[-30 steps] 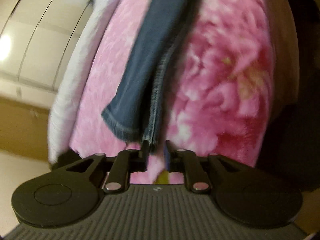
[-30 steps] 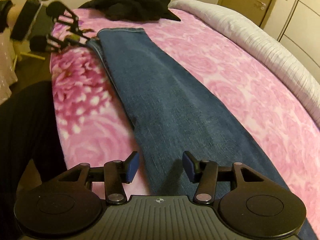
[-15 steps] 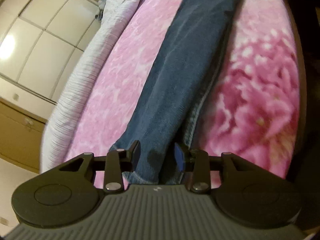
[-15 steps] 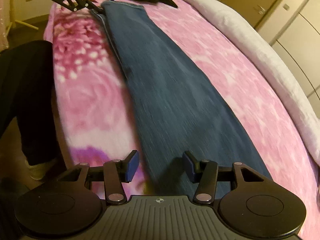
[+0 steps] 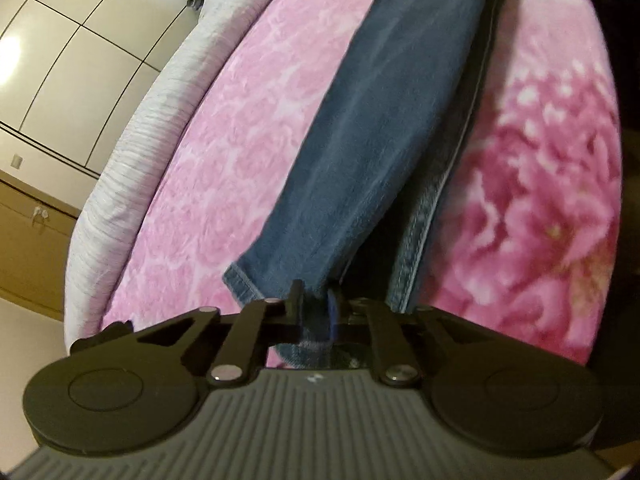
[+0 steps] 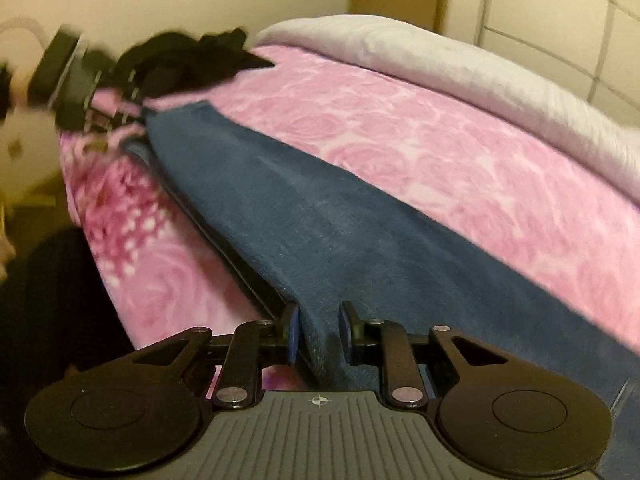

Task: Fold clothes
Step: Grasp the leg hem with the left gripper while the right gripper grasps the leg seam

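Observation:
A pair of blue jeans [image 5: 372,128] lies stretched along a pink floral blanket [image 5: 224,160], legs laid one on the other. My left gripper [image 5: 314,300] is shut on the hem end of the jeans. In the right wrist view the jeans [image 6: 320,220] run away from me toward the left gripper [image 6: 116,114], seen blurred at the far end. My right gripper [image 6: 318,332] is shut on the near edge of the jeans, with denim bunched between its blue pads [image 6: 293,330].
A black garment [image 6: 188,60] lies heaped at the far end of the bed. A grey-white quilt [image 6: 460,72] runs along the bed's far side. Wardrobe doors [image 5: 72,52] stand beyond it. The person's dark-clothed leg [image 6: 48,300] stands at the bed's near edge.
Both grippers were open around the jeans half a second ago. Both have now closed on the denim, the left at the hem, the right at the near edge.

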Tool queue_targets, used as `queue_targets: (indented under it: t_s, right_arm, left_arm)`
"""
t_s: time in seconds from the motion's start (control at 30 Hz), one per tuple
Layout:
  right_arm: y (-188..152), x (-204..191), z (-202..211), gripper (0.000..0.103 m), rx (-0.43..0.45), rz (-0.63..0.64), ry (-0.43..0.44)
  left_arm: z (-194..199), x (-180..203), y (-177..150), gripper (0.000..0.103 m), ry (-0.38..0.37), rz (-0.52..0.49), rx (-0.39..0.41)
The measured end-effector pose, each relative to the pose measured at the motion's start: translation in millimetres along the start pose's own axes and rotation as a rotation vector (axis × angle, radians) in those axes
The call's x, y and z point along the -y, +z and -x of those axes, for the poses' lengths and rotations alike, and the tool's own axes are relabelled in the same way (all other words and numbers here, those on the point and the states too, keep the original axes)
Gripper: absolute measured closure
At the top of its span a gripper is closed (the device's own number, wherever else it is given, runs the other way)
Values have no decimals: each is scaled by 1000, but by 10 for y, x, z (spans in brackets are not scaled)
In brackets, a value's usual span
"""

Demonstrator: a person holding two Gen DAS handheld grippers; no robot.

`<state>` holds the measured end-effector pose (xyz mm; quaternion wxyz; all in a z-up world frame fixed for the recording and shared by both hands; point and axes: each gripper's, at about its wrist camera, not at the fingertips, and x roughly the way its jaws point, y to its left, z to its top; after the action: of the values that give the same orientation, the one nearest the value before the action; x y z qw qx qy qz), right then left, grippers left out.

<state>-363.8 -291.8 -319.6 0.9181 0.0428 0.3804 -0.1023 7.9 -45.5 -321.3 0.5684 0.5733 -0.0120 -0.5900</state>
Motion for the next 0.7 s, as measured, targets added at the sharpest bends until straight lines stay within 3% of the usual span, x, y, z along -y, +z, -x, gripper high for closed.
queue_targets:
  t_s: [0.17, 0.2, 0.27, 0.33, 0.5, 0.7]
  right_arm:
    - [14, 13, 67, 83, 37, -13, -25]
    - [35, 20, 85, 84, 49, -12, -33]
    - [77, -5, 139, 98, 93, 1, -55]
    - [69, -88, 170, 99, 124, 49, -91]
    - [-146, -315, -17, 100, 31, 193, -79]
    - [-289, -299, -77, 100, -24, 184, -54]
  left_arm:
    - [-28, -8, 19, 94, 33, 38, -14]
    - [-22, -4, 35, 95, 68, 34, -10]
    - [-10, 3, 68, 96, 138, 27, -3]
    - [-6, 29, 94, 97, 189, 4, -8]
    - [-85, 244, -15, 98, 125, -87, -85]
    - [-60, 307, -141, 98, 83, -59, -105]
